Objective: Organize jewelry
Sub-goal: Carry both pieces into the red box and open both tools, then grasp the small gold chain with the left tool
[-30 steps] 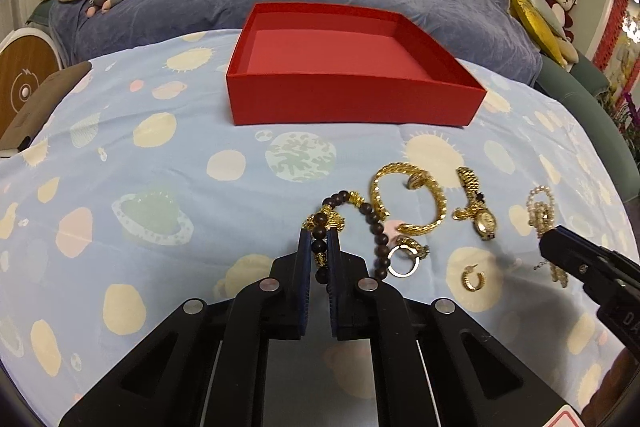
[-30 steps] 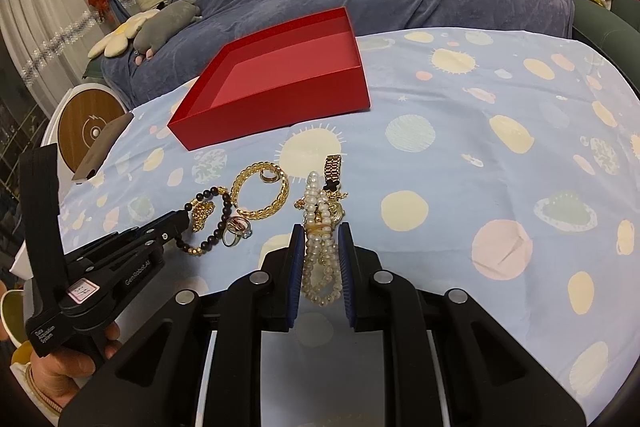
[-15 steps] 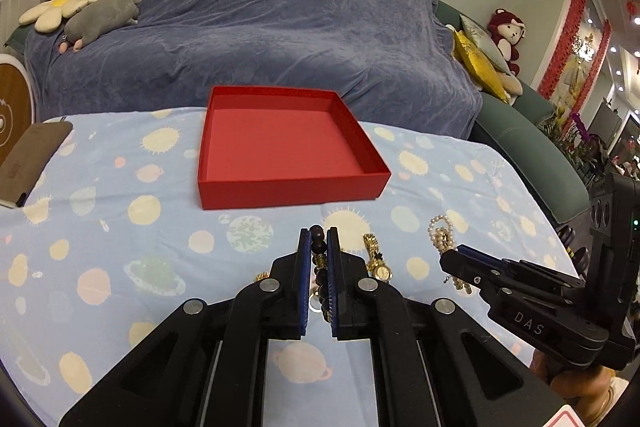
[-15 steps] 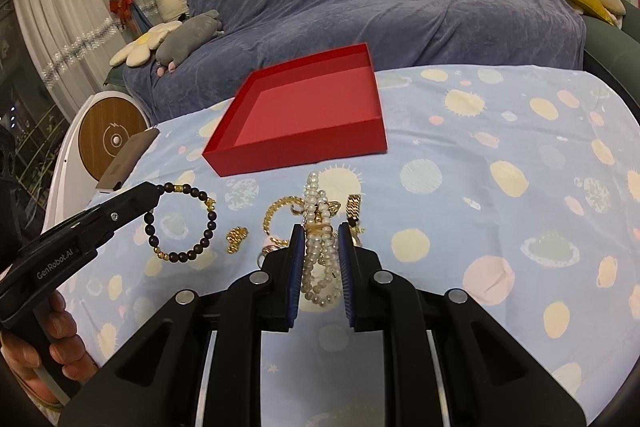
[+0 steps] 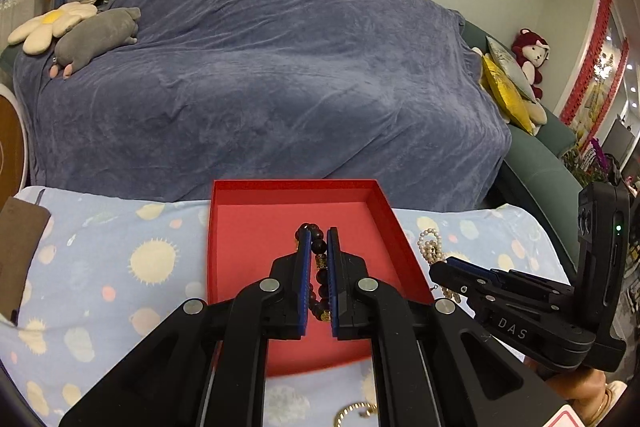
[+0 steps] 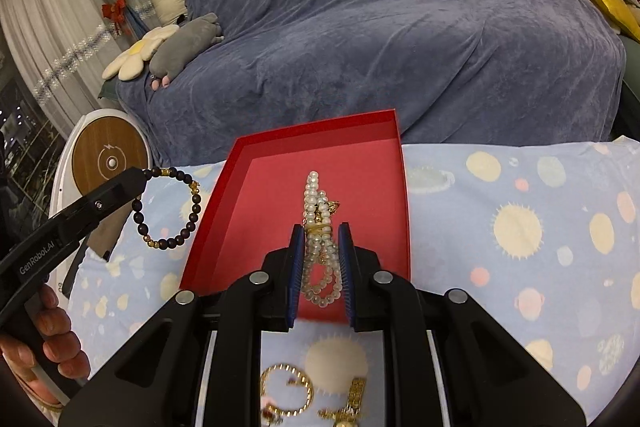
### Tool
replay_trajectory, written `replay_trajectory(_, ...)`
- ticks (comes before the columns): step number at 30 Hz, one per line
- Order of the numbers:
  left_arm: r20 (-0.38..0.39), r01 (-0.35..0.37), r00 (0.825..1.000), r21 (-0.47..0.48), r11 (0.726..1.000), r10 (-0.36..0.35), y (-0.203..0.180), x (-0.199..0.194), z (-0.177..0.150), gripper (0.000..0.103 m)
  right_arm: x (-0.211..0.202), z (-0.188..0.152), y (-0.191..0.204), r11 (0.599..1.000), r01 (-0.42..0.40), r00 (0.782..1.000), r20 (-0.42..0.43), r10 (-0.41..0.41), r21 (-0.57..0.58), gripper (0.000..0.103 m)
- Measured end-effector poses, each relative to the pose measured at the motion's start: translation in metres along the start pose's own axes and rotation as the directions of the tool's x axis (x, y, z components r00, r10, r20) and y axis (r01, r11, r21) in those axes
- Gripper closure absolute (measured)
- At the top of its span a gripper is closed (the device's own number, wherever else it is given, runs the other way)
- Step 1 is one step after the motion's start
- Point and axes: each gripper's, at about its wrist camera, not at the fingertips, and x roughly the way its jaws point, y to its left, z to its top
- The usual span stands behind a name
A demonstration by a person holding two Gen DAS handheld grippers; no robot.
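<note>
Red box (image 6: 362, 135) lies open-topped and bare inside, only low walls around.

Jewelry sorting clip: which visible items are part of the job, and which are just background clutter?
Job:
red box
dark bead bracelet, in left gripper
pearl strand, in right gripper
gold bangle
gold watch

Background:
covered sofa
plush toys
cushions

Dark bead bracelet (image 5: 319, 269), pearl strand (image 6: 320, 247), red tray (image 6: 360, 163)
</note>
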Motion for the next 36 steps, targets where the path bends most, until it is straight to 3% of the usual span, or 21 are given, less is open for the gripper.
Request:
replay_trajectory(7,-0.048,-0.076,0.996,-0.02,0.997,0.075,0.029,0.082,0.023,0.098,0.076,0.032,-0.021,0.999,0.045,0.997,-0.07,-0.043,0.023,0.087)
replay_trajectory(13,-0.072,-0.115,0.991,-0.031,0.993,0.112,0.045,0.124,0.024,0.098,0.106,0.041,-0.03,0.997,0.079,0.994,-0.079,-0.079,0.002,0.085)
replay_trajectory(15,-0.067,-0.133,0.989,-0.054,0.99,0.129,0.05,0.127,0.023,0.09,0.105,0.041,-0.032,0.995,0.096,0.994,-0.052,-0.096,0.001,0.084)
replay_trajectory(16,-0.064,-0.143,0.988,-0.066,0.988,0.139,0.052,0.127,0.022,0.077,0.101,0.04,-0.033,0.995,0.102,0.994,-0.041,-0.102,-0.001,0.084)
replay_trajectory(17,-0.056,-0.15,0.988,-0.073,0.986,0.147,0.052,0.125,0.021,0.063,0.096,0.039,-0.034,0.995,0.104,0.994,-0.027,-0.104,0.0,0.082)
replay_trajectory(18,-0.046,-0.165,0.986,-0.078,0.983,0.162,0.052,0.121,0.019,0.057,0.088,0.036,-0.035,0.995,0.105,0.994,-0.008,-0.105,0.004,0.077)
replay_trajectory(23,-0.009,-0.158,0.987,-0.054,0.986,0.158,0.046,0.081,0.004,0.044,0.04,0.013,-0.04,0.998,0.054,0.998,0.017,-0.055,0.018,0.073)
replay_trajectory(30,0.001,-0.169,0.986,-0.015,0.985,0.169,0.031,0.002,-0.041,0.039,-0.039,-0.046,-0.031,1.0,0.023,0.999,0.029,-0.023,-0.006,0.064)
replay_trajectory(36,0.004,-0.205,0.979,-0.002,0.979,0.205,0.017,-0.052,-0.098,0.038,-0.088,-0.104,-0.023,0.999,0.031,0.999,0.04,-0.031,0.012,0.057)
